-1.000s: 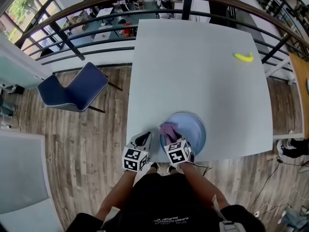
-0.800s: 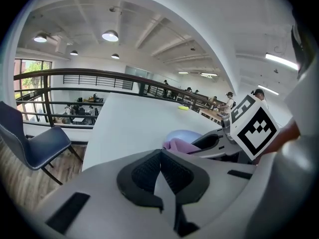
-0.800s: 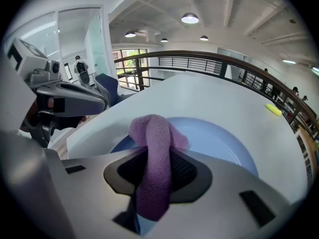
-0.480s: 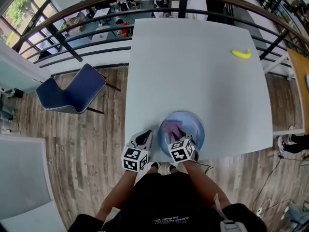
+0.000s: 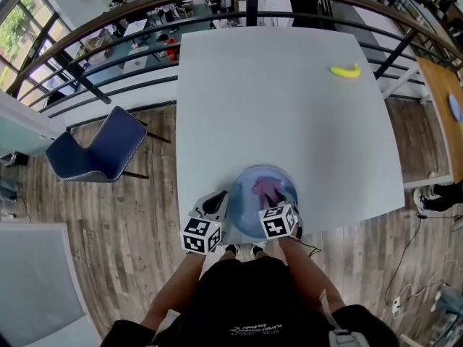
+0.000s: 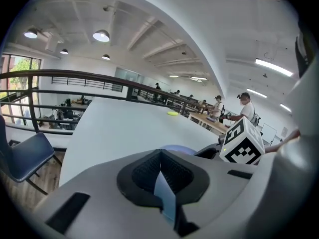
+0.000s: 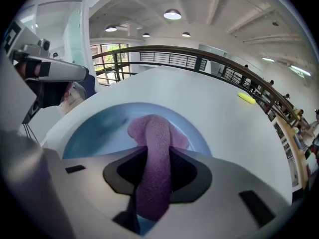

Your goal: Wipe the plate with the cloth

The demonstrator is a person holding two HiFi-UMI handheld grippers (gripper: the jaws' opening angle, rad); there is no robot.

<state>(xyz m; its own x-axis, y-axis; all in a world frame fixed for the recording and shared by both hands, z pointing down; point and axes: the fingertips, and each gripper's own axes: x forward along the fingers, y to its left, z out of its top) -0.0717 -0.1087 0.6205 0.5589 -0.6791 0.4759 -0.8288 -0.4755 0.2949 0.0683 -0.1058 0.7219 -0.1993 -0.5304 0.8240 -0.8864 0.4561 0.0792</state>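
Round pale-blue plate [image 5: 244, 215] sits at the near edge of the white square table [image 5: 289, 114], right in front of the person.

Right gripper [image 7: 154, 176]: jaws clamped on the purple terry cloth [image 7: 152, 133]. The cloth runs straight forward out of the pads, along the gripper's own axis. Its bunched free end lies on the plate floor near the centre, touching the glaze.

Left gripper [image 6: 160, 176]: jaws together on a thin pale-blue sliver, read as the plate's near-left rim seen edge-on. In the head view this gripper sits at the plate's left edge, just beside the right gripper.

Key relation: the plate lies directly ahead of and under the right jaws. The cloth's long axis points from the near rim toward the far rim. Bare blue surface shows mostly to the left of the cloth in the right gripper view, and a narrower band shows to its right.

Judgement: the right gripper is the working one and the left only steadies. The next stroke likely has to sweep sideways across that axis, with the cloth pressed flat, to cover the bare left part.

Small yellow curved object [image 5: 346, 71] at the far right of the table, well apart, not involved.
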